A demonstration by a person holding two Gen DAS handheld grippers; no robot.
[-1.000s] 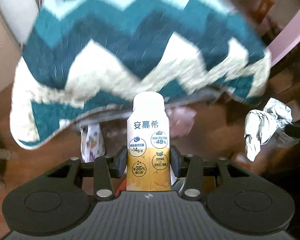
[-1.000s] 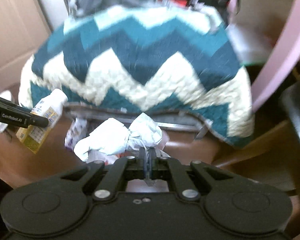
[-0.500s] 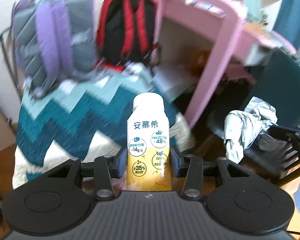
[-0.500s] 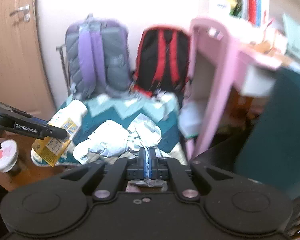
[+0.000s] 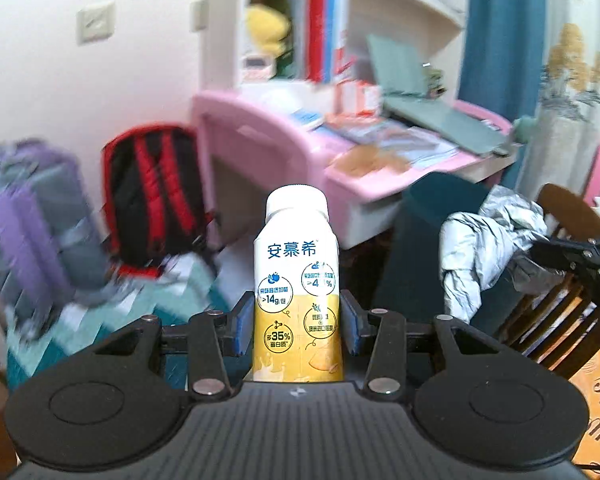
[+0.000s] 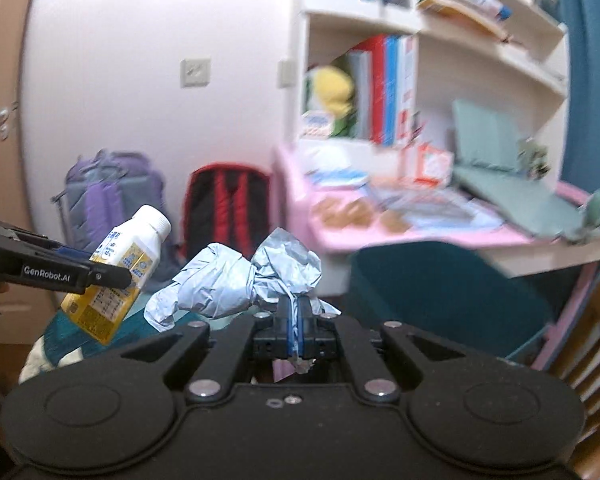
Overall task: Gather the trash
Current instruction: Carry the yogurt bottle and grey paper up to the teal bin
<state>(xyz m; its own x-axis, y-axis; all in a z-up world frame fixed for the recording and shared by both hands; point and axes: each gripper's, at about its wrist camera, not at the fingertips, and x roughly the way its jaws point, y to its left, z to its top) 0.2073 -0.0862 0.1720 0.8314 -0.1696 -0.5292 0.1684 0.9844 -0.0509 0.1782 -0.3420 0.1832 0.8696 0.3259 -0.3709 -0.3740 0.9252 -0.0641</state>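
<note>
Hand-held grippers: two, one in each hand.
Left hand-held gripper (image 5: pixel 298 326): clamped on one bottle (image 5: pixel 297 288), its blue pads pressed to the bottle's lower sides; the bottle stands upright between the fingers, cap pointing away from the camera.
Bottle: one; white top, yellow base, blue print. In the right wrist view it (image 6: pixel 118 270) shows tilted, cap up and to the right, held by the left hand-held gripper (image 6: pixel 100 276) at the left edge.
Right hand-held gripper (image 6: pixel 296 322): jaws together, pinching one wad (image 6: pixel 236 280) of crumpled pale paper by its lower edge; the wad bulges up and to the left of the fingers.
Wad: one. From the left wrist view it (image 5: pixel 488 256) hangs to the right of the bottle, with the right hand-held gripper (image 5: pixel 548 254) coming in from the right edge.
Backpacks: two, against the wall beyond both hand-held grippers; one purple-grey (image 6: pixel 108 196), one black and red (image 6: pixel 226 204), side by side.
Counter (image 6: pixel 440 232): one, pink, ahead and to the right, strewn with papers and books.
Shelf (image 6: pixel 420 80): one unit above the counter, holding binders and a yellow plush.
Blanket (image 5: pixel 140 312): one, teal and white zigzag, low at the left, below the backpacks.
Chair (image 5: pixel 560 320): one, wooden, at the lower right.
Curtain (image 5: pixel 496 52): one, blue, at the far right.
</note>
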